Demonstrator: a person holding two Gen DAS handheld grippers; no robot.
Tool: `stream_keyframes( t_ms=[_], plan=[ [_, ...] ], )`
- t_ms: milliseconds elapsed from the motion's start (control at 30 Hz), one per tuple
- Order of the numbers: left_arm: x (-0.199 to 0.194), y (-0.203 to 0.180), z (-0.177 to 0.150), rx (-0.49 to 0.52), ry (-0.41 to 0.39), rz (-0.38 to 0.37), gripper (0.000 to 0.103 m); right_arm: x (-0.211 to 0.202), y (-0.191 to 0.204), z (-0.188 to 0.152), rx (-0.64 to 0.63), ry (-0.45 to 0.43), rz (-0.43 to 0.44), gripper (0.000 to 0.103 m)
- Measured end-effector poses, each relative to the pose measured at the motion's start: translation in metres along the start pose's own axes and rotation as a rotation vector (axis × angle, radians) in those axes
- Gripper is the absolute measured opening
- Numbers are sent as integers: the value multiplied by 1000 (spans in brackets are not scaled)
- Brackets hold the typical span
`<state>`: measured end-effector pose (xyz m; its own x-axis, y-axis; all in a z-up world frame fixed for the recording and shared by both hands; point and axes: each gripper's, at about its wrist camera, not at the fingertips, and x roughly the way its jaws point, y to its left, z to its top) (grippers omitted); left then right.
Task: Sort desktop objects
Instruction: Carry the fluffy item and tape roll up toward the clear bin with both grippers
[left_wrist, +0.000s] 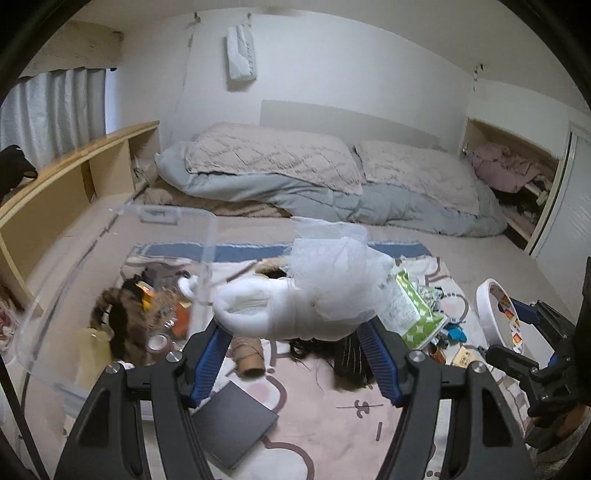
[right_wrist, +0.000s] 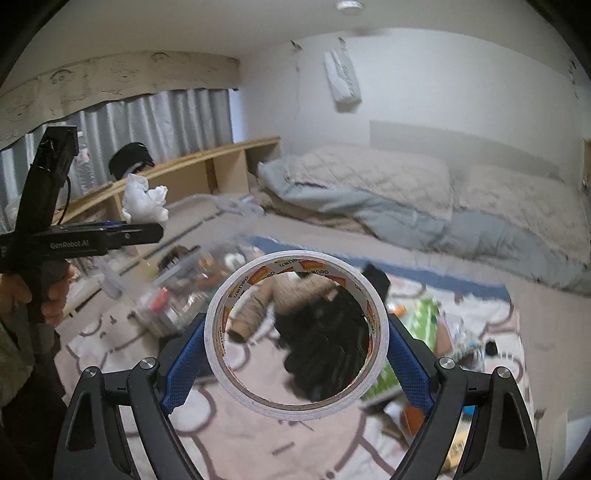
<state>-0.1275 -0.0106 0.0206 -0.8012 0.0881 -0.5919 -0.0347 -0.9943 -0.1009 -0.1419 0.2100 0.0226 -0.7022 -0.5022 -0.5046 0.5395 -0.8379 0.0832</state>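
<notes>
Tape roll in right claw, clear bin blurred.

The right gripper clamps a roll of white tape between its blue pads, the ring standing upright with printed red labels on its inner face. Through the ring's hole show a spool of brown twine and a black furry item, both lying on the pink patterned blanket. Left of the tape, the left gripper holds a crumpled white bundle above a clear plastic bin.
</notes>
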Motion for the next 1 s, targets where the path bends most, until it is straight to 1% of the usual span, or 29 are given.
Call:
stream_keyframes(
  t_ms=[100, 200, 267, 433, 600, 867, 1000],
  plan=[
    [-10, 10, 7, -27, -24, -9, 69, -2, 14, 14, -14, -13, 10, 90],
    [-16, 19, 13, -51, -27, -13, 69, -4, 25, 23, -15, -32, 23, 90],
    [-20, 24, 17, -56, -37, -2, 69, -3, 31, 27, -16, -44, 28, 90],
    [-30, 39, 14, -42, -75, 60, 69, 2, 44, 31, -9, -58, 56, 90],
    [-29, 72, 5, -119, -76, 92, 69, 16, 52, 30, -10, -43, 57, 90],
    [-38, 126, -9, -155, -114, 203, 69, 39, 61, 32, 13, -11, 67, 90],
    [-33, 140, -15, -144, -112, 255, 69, 44, 76, 37, -15, -21, 92, 90]
  ],
)
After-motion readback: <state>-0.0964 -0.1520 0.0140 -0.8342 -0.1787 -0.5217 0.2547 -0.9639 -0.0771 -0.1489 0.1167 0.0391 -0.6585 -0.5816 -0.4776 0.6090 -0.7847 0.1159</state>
